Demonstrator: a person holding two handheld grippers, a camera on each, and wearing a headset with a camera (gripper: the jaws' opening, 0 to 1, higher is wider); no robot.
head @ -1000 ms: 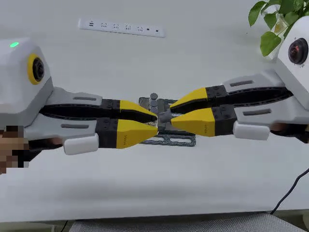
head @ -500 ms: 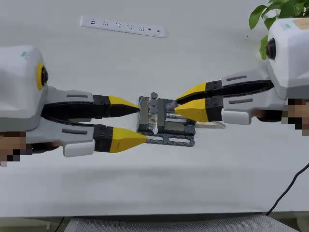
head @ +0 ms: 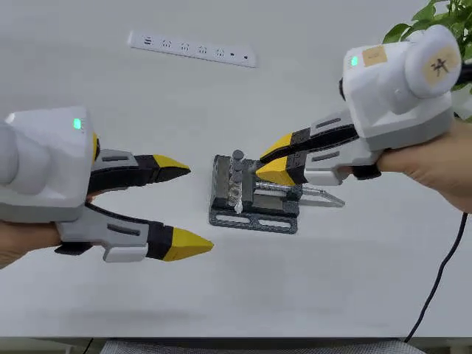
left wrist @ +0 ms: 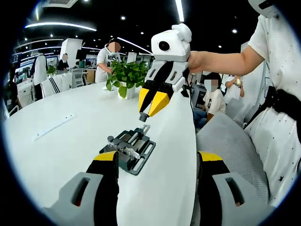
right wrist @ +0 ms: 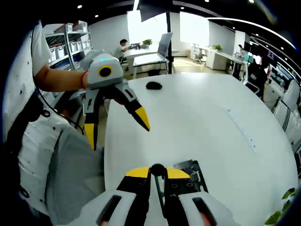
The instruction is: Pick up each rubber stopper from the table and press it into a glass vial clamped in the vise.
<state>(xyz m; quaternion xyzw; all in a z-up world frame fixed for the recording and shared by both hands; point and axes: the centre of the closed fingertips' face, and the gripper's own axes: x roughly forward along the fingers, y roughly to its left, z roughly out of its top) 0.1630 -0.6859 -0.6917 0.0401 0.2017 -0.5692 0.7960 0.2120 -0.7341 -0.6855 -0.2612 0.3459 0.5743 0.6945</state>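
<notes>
Left gripper [head: 199,208] held left of vise [head: 254,219] on desk [head: 310,287], jaws wide, nothing gripped. Right gripper [head: 260,166] jaws narrow, dark rubber stopper [right wrist: 157,168] pinched at tips, just above vise. Glass vial [head: 235,196] barely made out.

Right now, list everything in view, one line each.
table: one, white, under everything
vise: one, dark grey, table centre
glass vials: count unclear, clear, clamped in vise
power strip: one, white, far side
plant: one, green, far right corner
cable: one, black, right edge
rubber stopper: one, dark, between right tool's jaws
left tool: one, yellow-tipped, open, left of vise
right tool: one, yellow-tipped, shut on rubber stopper, over vise
</notes>
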